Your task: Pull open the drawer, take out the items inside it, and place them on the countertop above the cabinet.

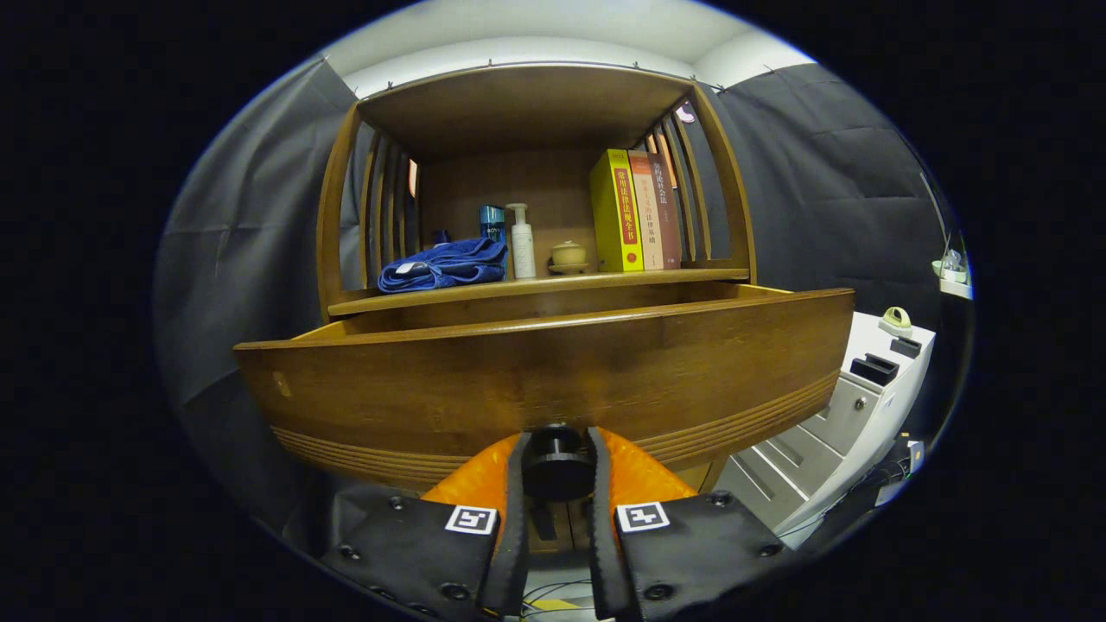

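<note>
The wooden drawer (544, 371) stands pulled out from the cabinet, its wide front panel close before me. A round black knob (556, 465) juts from the lower middle of that panel. My gripper (557, 471) has its two orange fingers (484, 479) pressed on either side of the knob. The drawer's inside is hidden behind the front panel. Above the drawer lies the countertop (674, 277), a wooden shelf under a slatted frame. On it lies a folded blue towel (445, 266).
On the countertop also stand a blue bottle (492, 223), a white pump bottle (522, 242), a small lidded cup (568, 256) and three upright books (635, 212). A white drawer unit (851, 423) stands to the right of the cabinet. Cables lie on the floor below.
</note>
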